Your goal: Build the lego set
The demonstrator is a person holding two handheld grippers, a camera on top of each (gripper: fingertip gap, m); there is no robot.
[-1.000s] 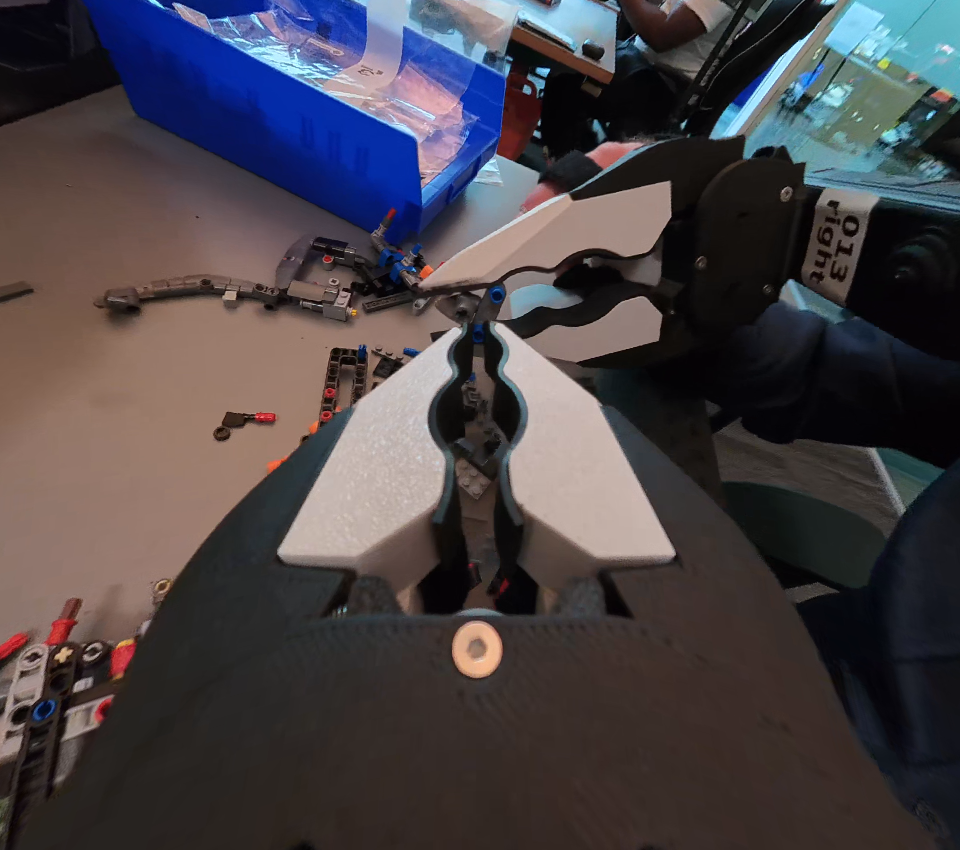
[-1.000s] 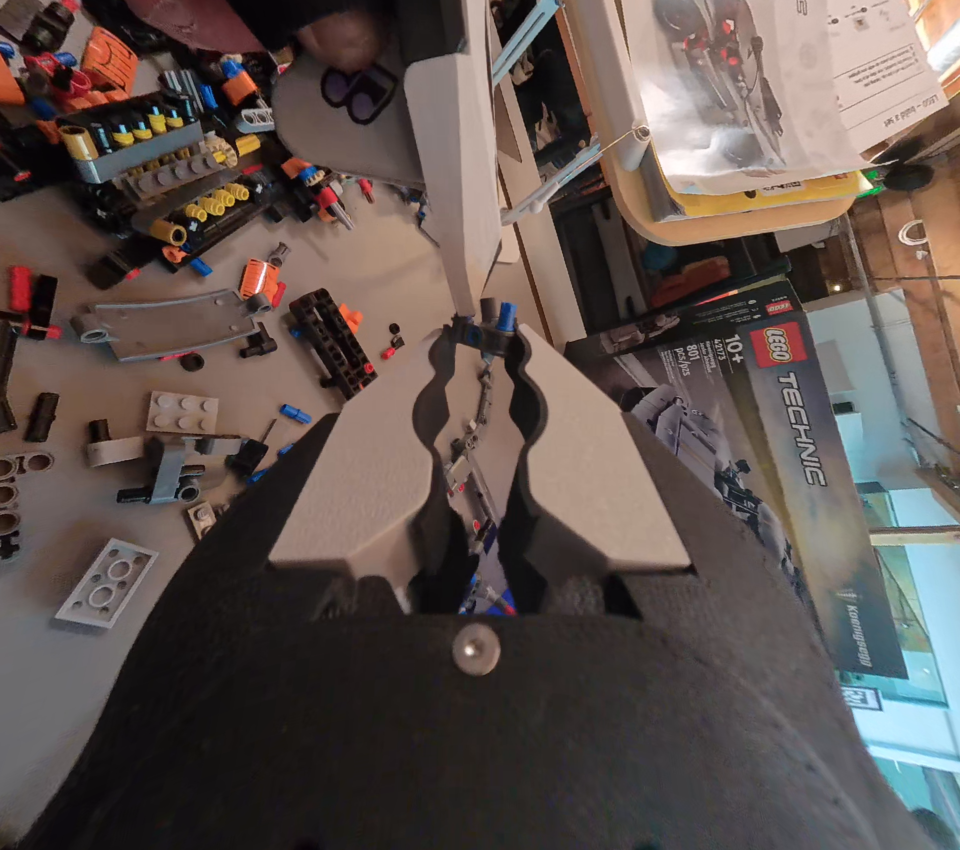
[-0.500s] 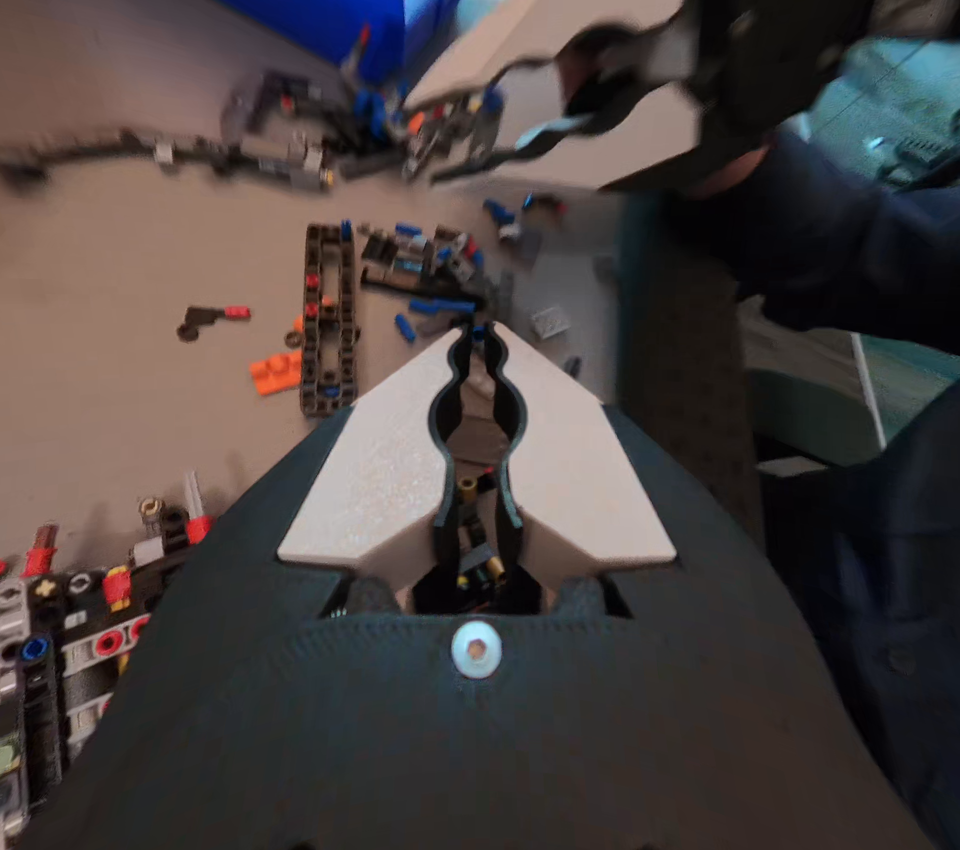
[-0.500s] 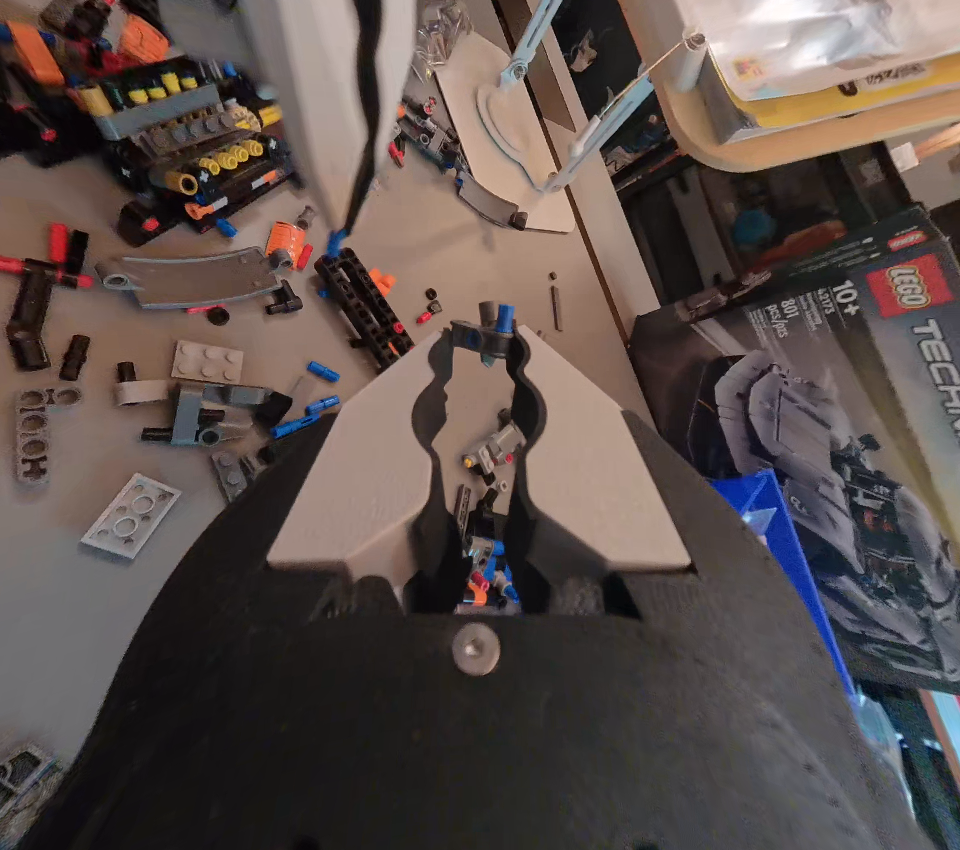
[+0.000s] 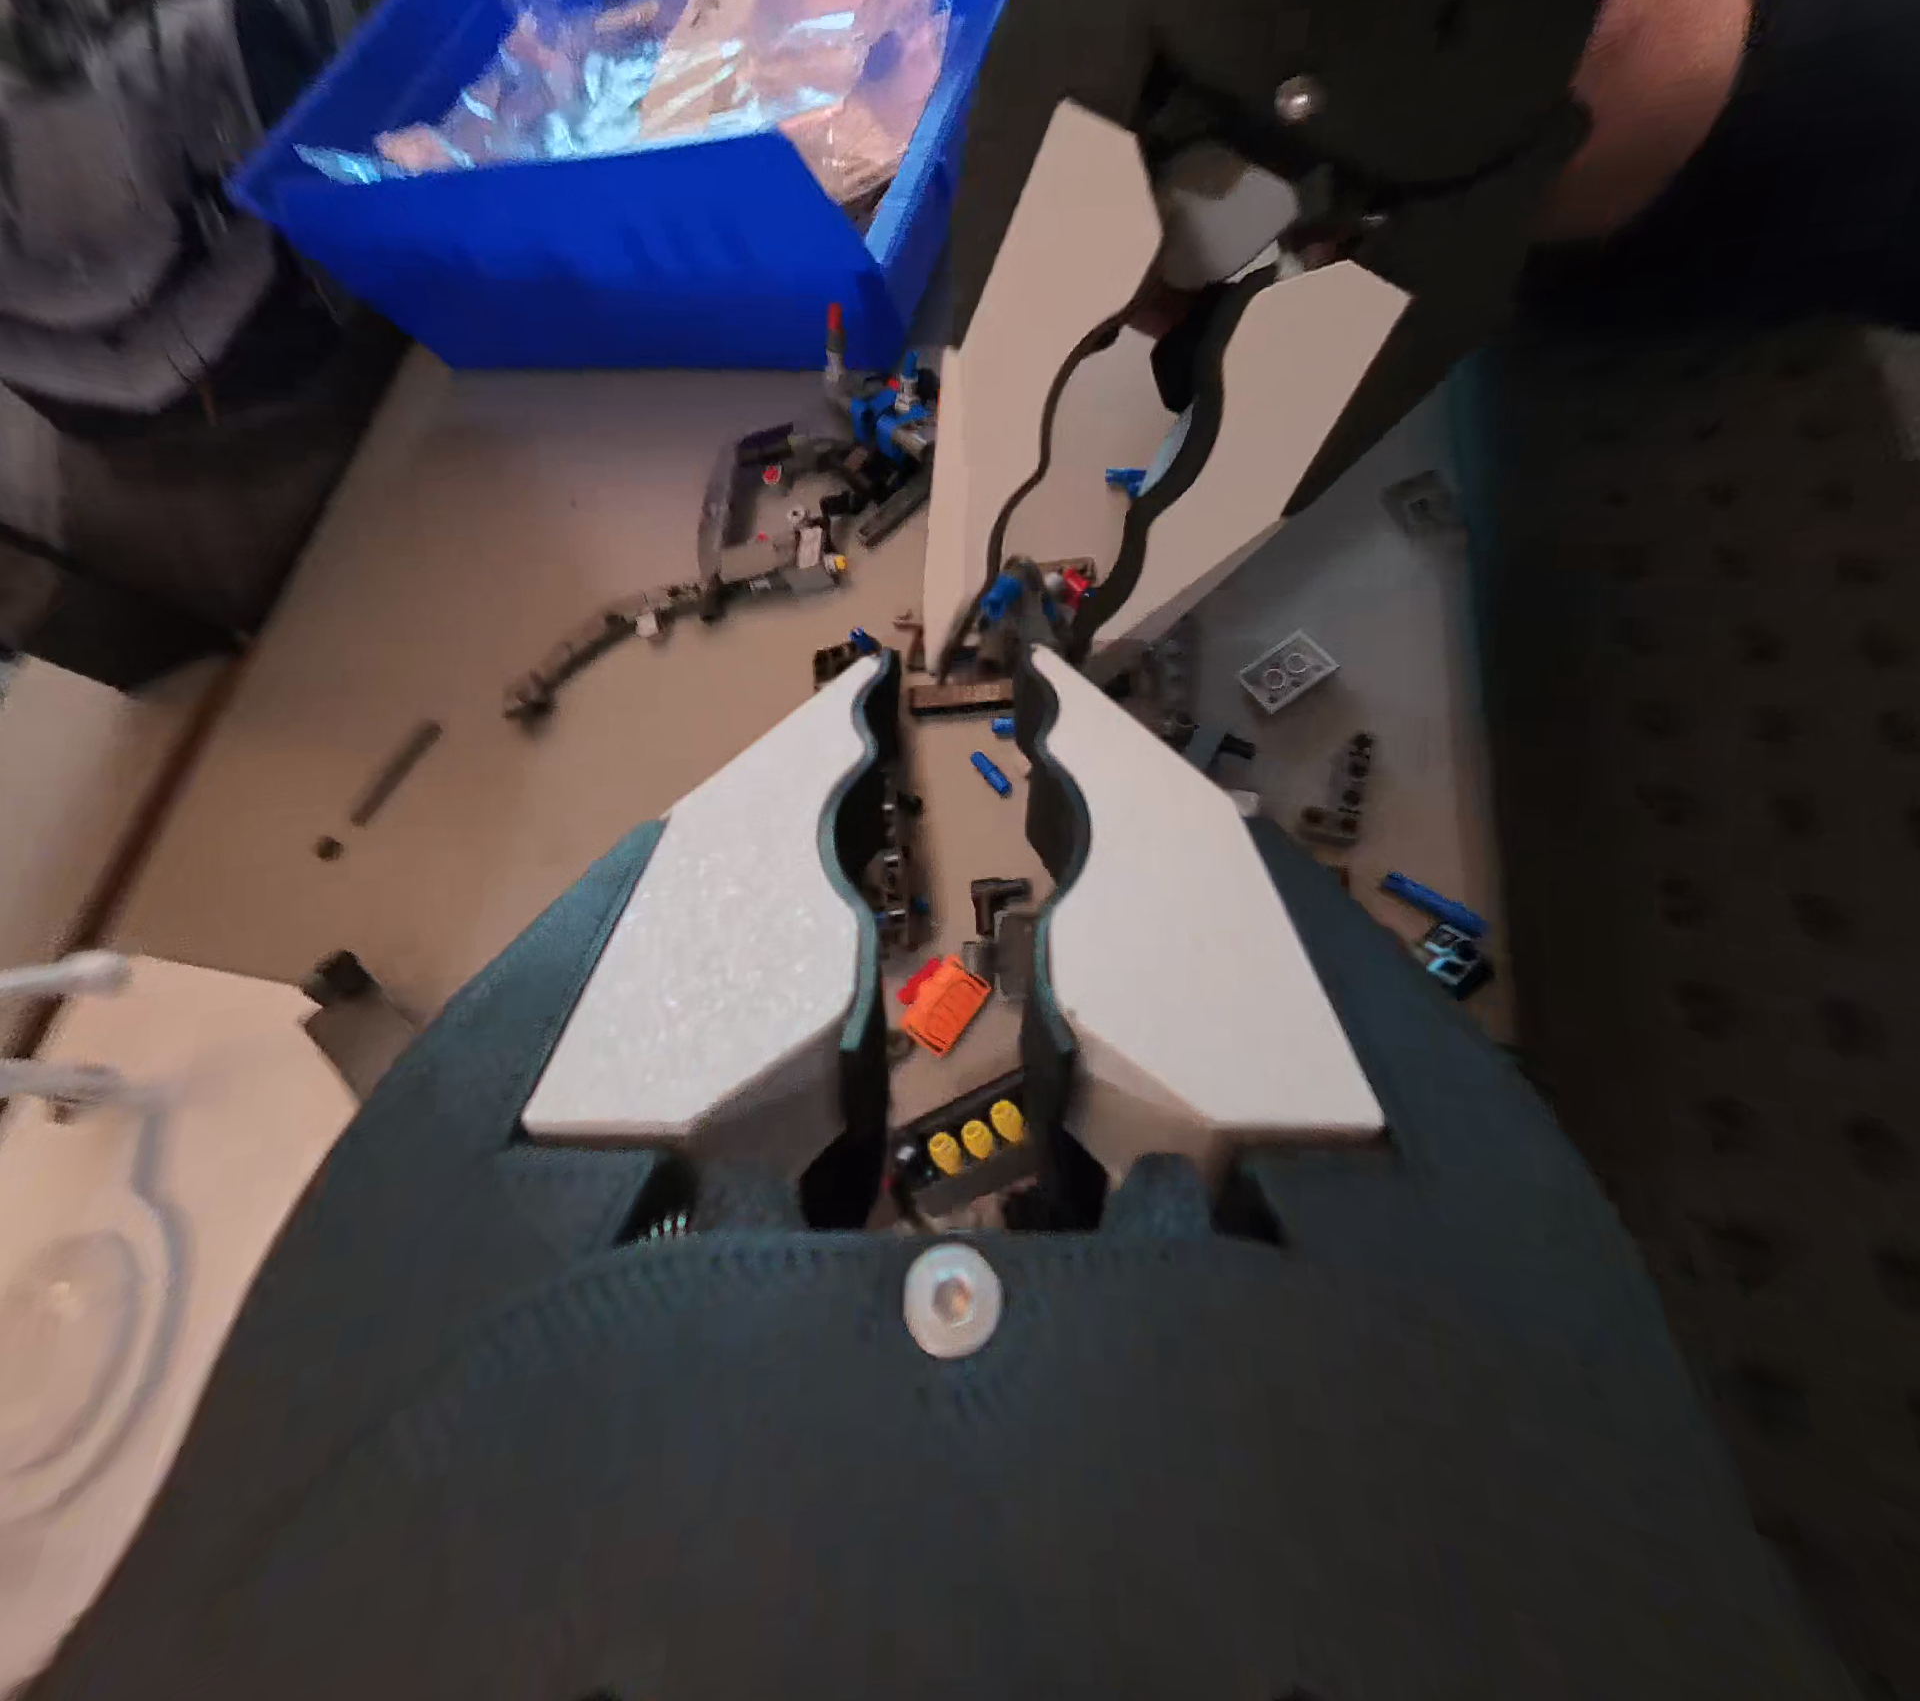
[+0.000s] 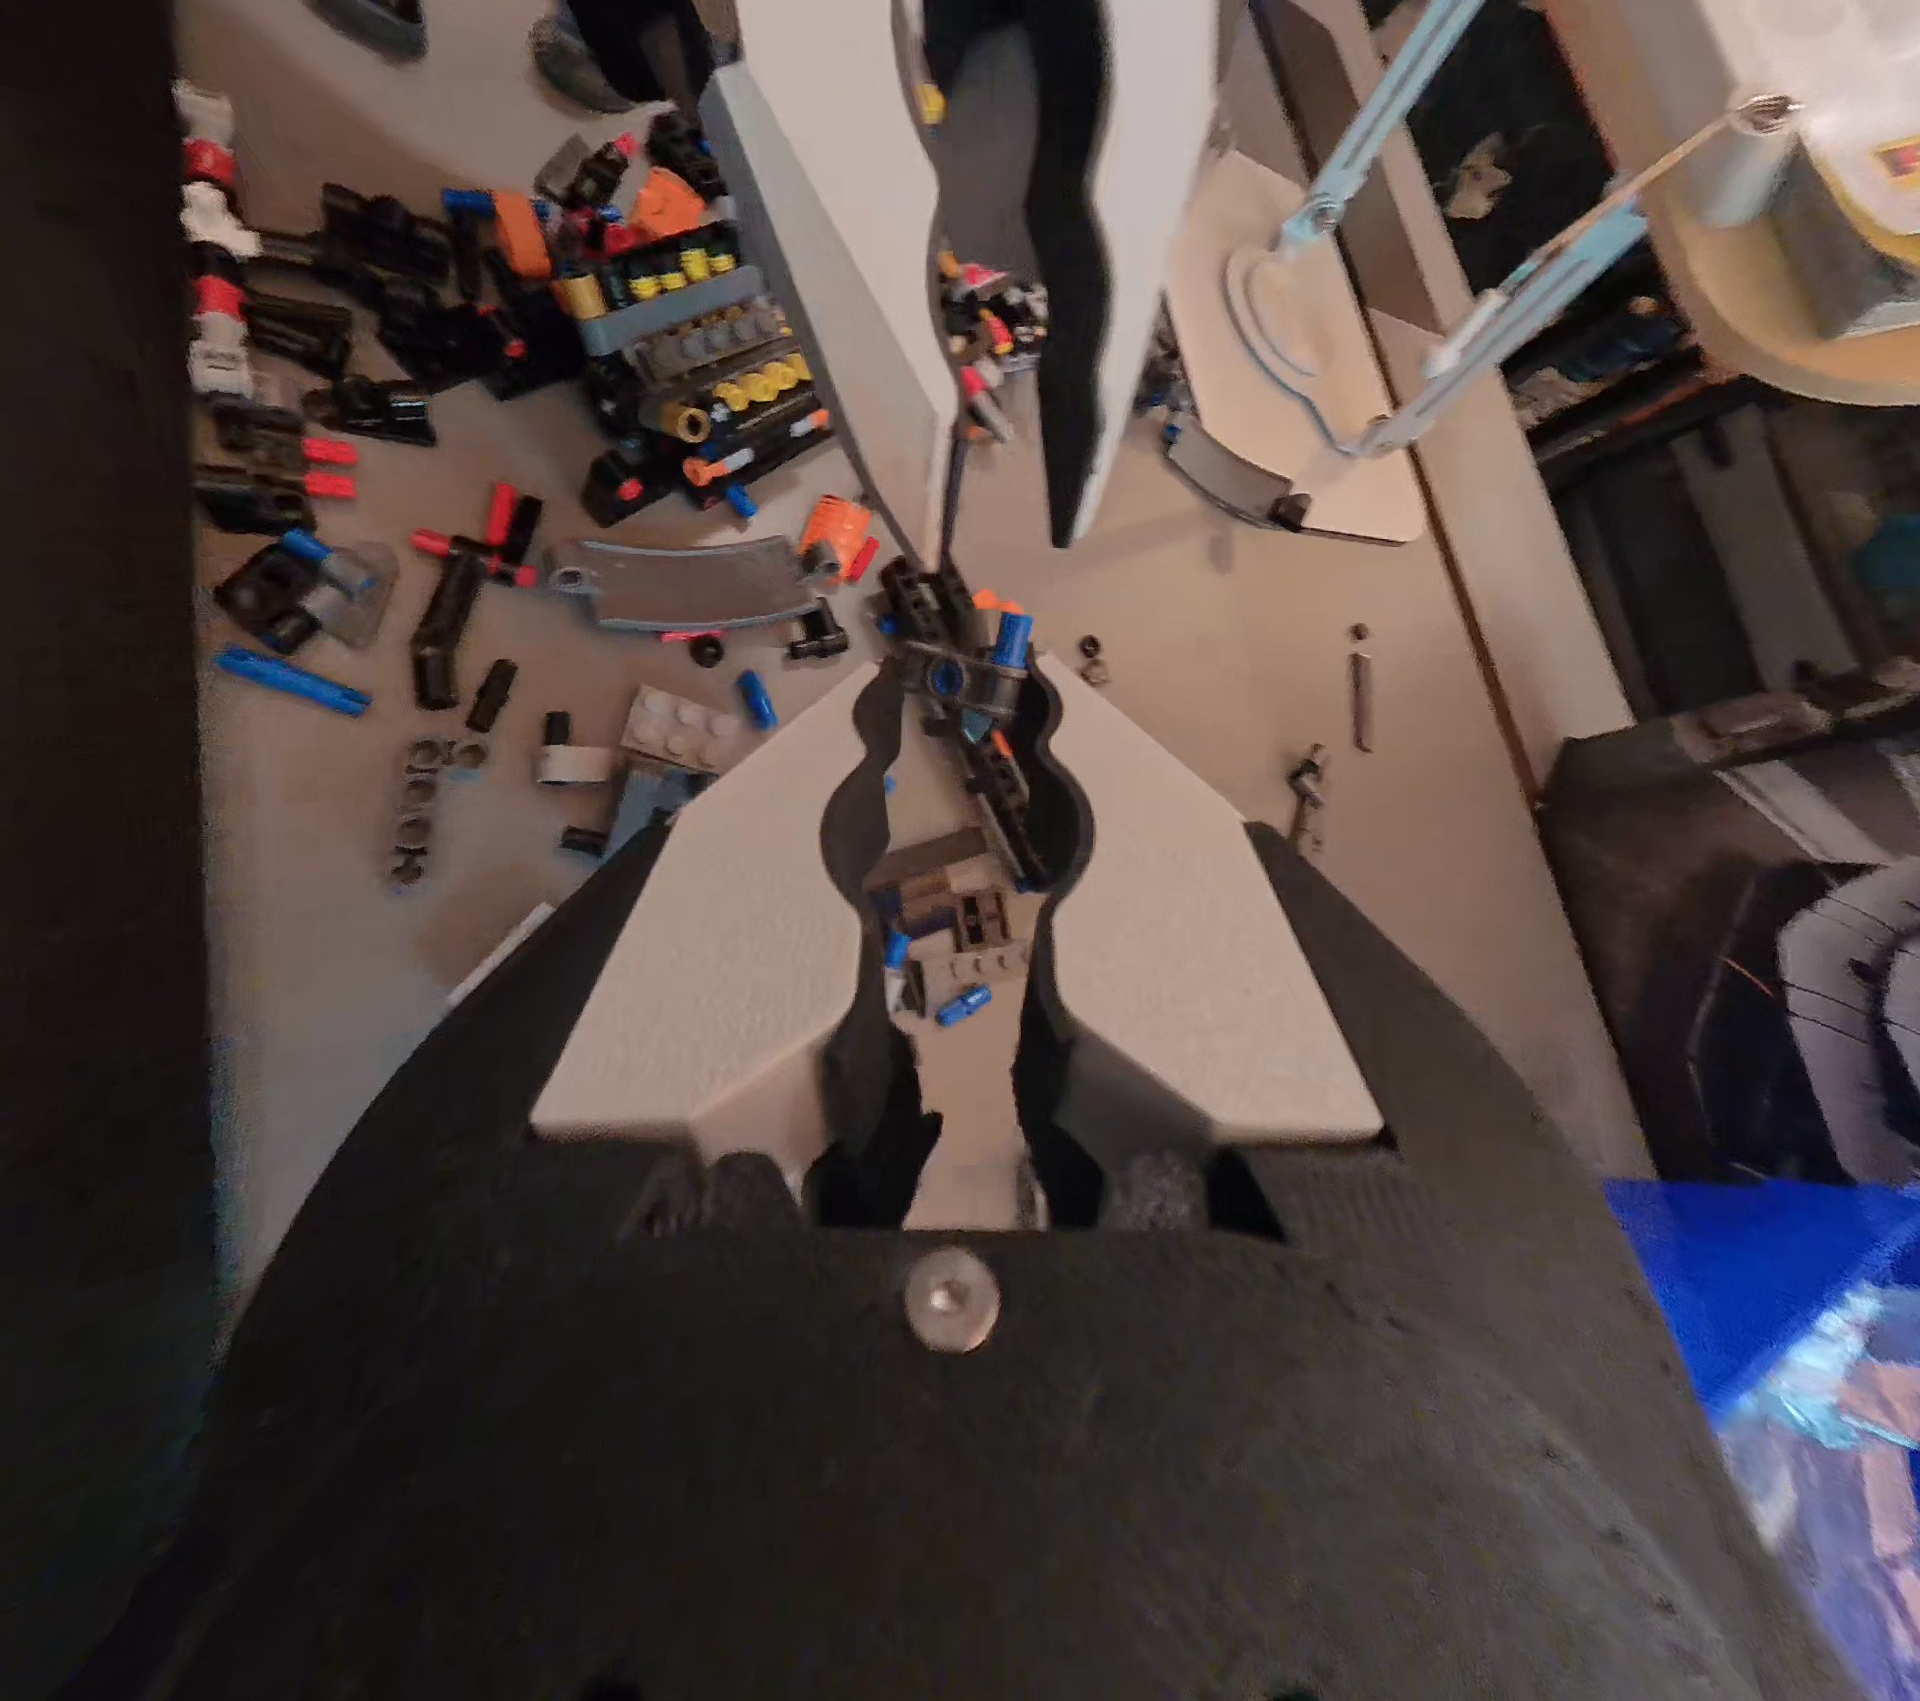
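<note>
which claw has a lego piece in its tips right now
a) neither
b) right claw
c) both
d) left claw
b: in the right wrist view the right claw pinches a small dark grey connector with blue pins at its tips, while the left claw has open tips with nothing between them.
</note>
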